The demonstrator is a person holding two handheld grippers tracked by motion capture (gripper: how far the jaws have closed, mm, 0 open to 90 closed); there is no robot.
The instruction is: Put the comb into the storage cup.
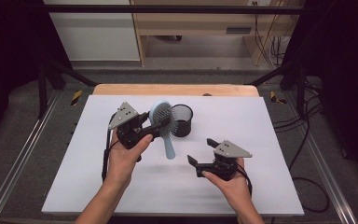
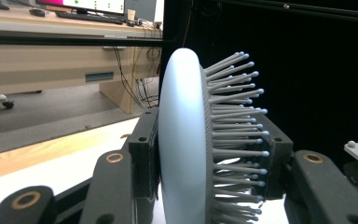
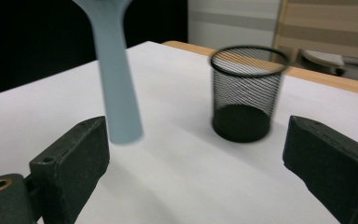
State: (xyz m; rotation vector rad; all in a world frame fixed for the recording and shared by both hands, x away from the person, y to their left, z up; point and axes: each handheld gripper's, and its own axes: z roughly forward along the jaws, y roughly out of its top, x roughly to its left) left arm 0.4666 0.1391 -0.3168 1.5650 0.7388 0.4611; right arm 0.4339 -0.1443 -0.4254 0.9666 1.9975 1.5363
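A light blue hairbrush [image 1: 162, 116] hangs above the white table top with its handle [image 1: 169, 147] pointing down toward the person. My left gripper [image 1: 156, 126] is shut on the brush head. In the left gripper view the head [image 2: 182, 140] stands edge-on between the two black jaws, bristles [image 2: 237, 121] to the right. My right gripper [image 1: 202, 150] sits lower and to the right of the handle, open, with nothing between its jaws. In the right gripper view the handle [image 3: 116, 84] hangs just beyond its left jaw, apart from it. A black mesh cup [image 1: 182, 120] stands upright behind the brush.
The white sheet [image 1: 261, 140] covers a wooden table whose far edge [image 1: 175, 89] shows behind it. The mesh cup [image 3: 246, 93] lies ahead of the right gripper [image 3: 196, 158], slightly right. Black frame rails and cables run along both sides of the table.
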